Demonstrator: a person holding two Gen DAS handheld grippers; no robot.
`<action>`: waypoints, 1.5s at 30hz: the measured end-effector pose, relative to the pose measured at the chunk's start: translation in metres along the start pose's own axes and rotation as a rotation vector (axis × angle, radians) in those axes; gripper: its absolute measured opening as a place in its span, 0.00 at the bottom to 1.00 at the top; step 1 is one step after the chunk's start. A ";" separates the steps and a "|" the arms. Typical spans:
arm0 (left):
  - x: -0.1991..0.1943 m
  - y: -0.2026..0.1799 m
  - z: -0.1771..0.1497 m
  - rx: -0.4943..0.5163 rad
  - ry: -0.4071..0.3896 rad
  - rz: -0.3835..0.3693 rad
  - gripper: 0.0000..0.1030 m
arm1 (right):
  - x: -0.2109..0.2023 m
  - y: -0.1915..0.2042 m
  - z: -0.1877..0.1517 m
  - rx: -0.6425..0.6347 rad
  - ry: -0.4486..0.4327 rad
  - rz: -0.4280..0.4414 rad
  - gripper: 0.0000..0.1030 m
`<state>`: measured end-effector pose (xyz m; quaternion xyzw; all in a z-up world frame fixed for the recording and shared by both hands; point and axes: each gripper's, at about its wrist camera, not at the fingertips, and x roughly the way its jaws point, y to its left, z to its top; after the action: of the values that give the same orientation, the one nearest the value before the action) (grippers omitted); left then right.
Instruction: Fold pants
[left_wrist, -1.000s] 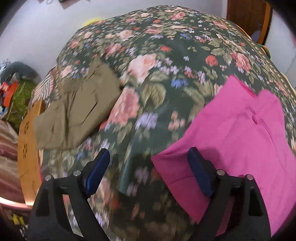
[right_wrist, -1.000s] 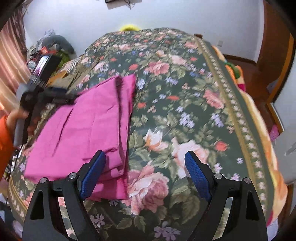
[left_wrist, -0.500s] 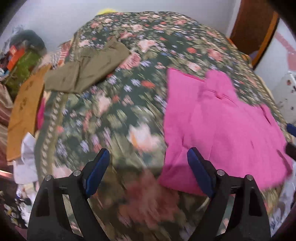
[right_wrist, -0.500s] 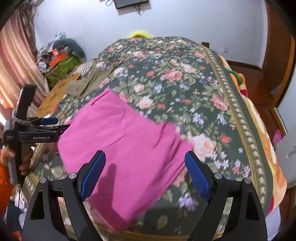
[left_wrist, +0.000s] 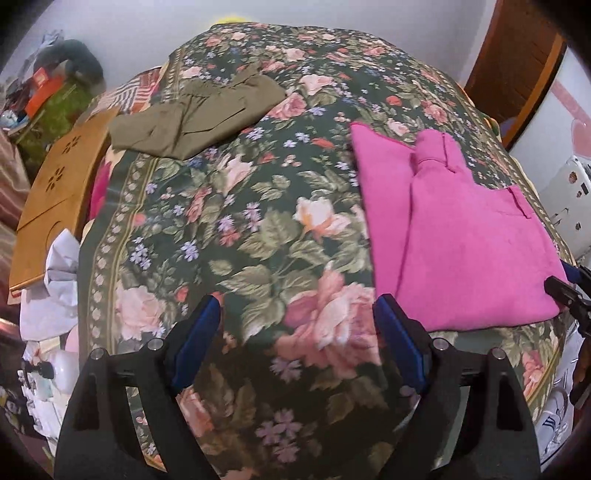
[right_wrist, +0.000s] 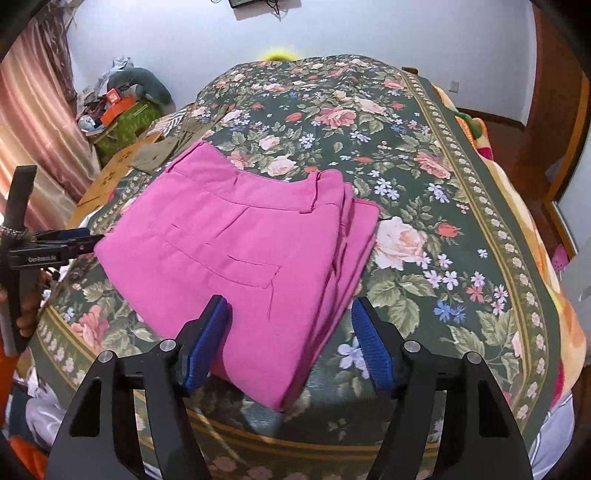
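Note:
Pink pants (right_wrist: 251, 251) lie folded in a stack on the floral bedspread (right_wrist: 424, 177), waistband and back pocket on top. They also show at the right of the left wrist view (left_wrist: 461, 236). My right gripper (right_wrist: 291, 338) is open and empty, just above the near edge of the pants. My left gripper (left_wrist: 295, 343) is open and empty over bare bedspread (left_wrist: 240, 240), left of the pants. The left gripper also shows at the left edge of the right wrist view (right_wrist: 70, 240).
Folded olive-brown pants (left_wrist: 195, 118) lie at the far left of the bed. A wooden board (left_wrist: 55, 192) and white cloth (left_wrist: 51, 280) sit off the bed's left edge. Clutter (right_wrist: 118, 107) is piled by the curtain. A wooden door (left_wrist: 517, 62) stands at the right.
Both grippers pulled back toward the near edge of the bed. The pink pants went from being shifted to lying still and folded.

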<state>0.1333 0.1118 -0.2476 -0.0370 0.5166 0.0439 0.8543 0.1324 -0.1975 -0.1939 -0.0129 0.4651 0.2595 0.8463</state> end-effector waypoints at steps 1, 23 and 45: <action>0.001 0.001 0.000 0.000 0.004 0.003 0.84 | 0.001 -0.002 0.001 -0.002 -0.003 -0.006 0.63; 0.039 -0.071 0.083 0.138 0.062 -0.192 0.84 | 0.033 -0.053 0.051 0.079 0.067 -0.004 0.63; 0.042 -0.080 0.090 0.107 0.023 -0.298 0.17 | 0.043 -0.051 0.075 0.109 0.003 0.082 0.12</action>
<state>0.2412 0.0440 -0.2419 -0.0682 0.5169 -0.1112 0.8460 0.2330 -0.2036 -0.1970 0.0518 0.4799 0.2685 0.8336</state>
